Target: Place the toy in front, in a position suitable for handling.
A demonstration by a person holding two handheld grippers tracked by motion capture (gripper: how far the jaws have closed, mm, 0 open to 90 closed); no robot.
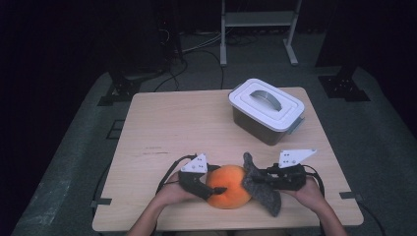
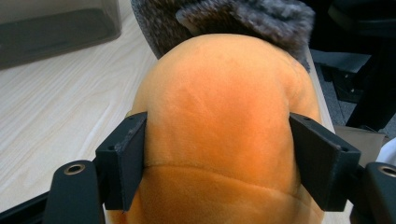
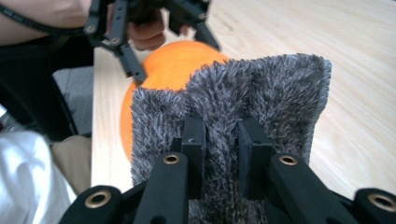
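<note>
An orange plush ball rests near the table's front edge. My left gripper grips it from the left; in the left gripper view both jaws press into the orange plush, with my left gripper shut on it. A grey furry cloth lies against the ball's right side. My right gripper pinches a fold of it; the right gripper view has my right gripper shut on the grey cloth, with the orange ball behind it.
A white-lidded storage box with a grey handle stands at the back right of the wooden table. The left and middle of the tabletop are bare. Dark floor with cables and stands surrounds the table.
</note>
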